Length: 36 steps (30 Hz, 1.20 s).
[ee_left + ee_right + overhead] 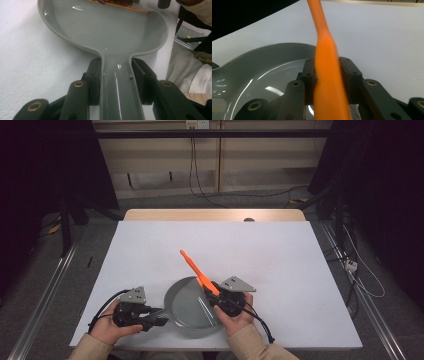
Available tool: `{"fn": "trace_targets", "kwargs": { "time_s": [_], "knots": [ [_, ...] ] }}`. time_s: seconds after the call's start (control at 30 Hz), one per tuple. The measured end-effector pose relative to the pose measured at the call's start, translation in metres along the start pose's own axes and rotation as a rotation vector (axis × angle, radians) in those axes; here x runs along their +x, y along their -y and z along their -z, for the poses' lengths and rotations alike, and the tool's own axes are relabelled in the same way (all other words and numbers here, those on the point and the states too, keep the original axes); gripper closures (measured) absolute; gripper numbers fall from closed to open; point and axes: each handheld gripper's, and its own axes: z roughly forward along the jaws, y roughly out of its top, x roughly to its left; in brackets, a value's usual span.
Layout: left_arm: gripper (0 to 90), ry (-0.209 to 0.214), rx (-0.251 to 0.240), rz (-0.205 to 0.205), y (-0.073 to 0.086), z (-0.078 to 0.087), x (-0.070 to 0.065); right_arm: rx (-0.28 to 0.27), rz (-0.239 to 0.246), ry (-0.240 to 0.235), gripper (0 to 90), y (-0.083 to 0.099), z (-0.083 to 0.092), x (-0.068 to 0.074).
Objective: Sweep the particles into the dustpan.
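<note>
Overhead: grey pan (192, 307) at table's (280, 270) near edge, between both hands. Left gripper (157, 318) at pan handle; right gripper (217, 297) over pan's right rim, orange spatula (197, 272) slanting up-left from it.
Left gripper view: jaws clamped on grey handle, bowl ahead.
Right gripper view: jaws narrow, pinching spatula shaft above pan.

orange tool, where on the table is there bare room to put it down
Bare table lies beyond the grey pan, up to the far edge, and along both side edges. The near middle is crowded: left gripper clamps the pan's handle, right gripper holds the orange tool over the pan.
</note>
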Motion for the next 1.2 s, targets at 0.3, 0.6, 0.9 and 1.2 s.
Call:
{"fn": "trace_targets", "kwargs": {
  "time_s": [0.3, 0.6, 0.9, 1.2],
  "knots": [
    [62.0, 0.002, -0.002, 0.003, 0.001, 0.0, 0.001, -0.006, -0.001, -0.009, 68.1, 0.0, -0.001, 0.004],
    [62.1, -0.003, 0.005, 0.012, 0.002, -0.001, 0.002, -0.031, -0.018, -0.036, 68.2, -0.002, -0.003, 0.01],
    [62.1, -0.005, 0.016, 0.01, 0.005, -0.003, 0.003, -0.03, 0.029, -0.089, 68.5, -0.007, -0.014, 0.035],
    [62.2, -0.004, 0.013, 0.016, 0.007, -0.003, 0.004, -0.036, 0.003, -0.135, 69.6, -0.012, -0.021, 0.042]
  ]
}}
